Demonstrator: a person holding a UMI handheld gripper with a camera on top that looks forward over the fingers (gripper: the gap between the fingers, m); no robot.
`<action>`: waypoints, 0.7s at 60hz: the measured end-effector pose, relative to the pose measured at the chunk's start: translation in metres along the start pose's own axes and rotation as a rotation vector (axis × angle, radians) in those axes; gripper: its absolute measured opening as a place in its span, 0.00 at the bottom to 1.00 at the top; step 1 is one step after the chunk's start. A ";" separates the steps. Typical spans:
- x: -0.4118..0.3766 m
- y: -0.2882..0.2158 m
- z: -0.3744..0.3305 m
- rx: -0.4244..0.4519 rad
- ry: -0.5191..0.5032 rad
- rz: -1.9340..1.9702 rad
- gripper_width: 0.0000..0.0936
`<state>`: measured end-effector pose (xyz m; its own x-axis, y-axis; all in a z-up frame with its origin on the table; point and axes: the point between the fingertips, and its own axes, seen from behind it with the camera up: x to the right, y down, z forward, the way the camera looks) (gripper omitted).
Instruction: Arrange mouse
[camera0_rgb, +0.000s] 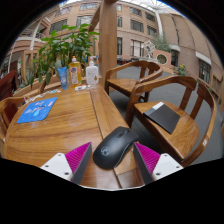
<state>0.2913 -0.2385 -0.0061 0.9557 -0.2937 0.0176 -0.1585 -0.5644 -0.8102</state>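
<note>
A black computer mouse (115, 146) lies on the wooden table (70, 125) near its front right corner. My gripper (113, 160) is open, and the mouse stands between the fingers with its rear end toward me. The left magenta pad (79, 157) and the right magenta pad (147, 156) each stand a small gap away from the mouse's sides. The mouse rests on the table on its own.
A blue mat (37, 110) lies on the table's left part. Bottles (75, 72) and a leafy plant (62, 45) stand at the far end. A wooden chair (185, 125) with a dark flat object (162, 116) on its seat stands right of the table; a second chair (140, 76) is beyond.
</note>
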 end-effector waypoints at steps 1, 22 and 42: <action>-0.001 -0.001 0.002 0.001 -0.002 0.003 0.92; -0.027 -0.030 0.043 0.020 -0.013 -0.043 0.74; -0.043 -0.035 0.055 0.006 -0.051 -0.109 0.47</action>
<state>0.2693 -0.1637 -0.0107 0.9786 -0.1910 0.0763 -0.0514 -0.5865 -0.8083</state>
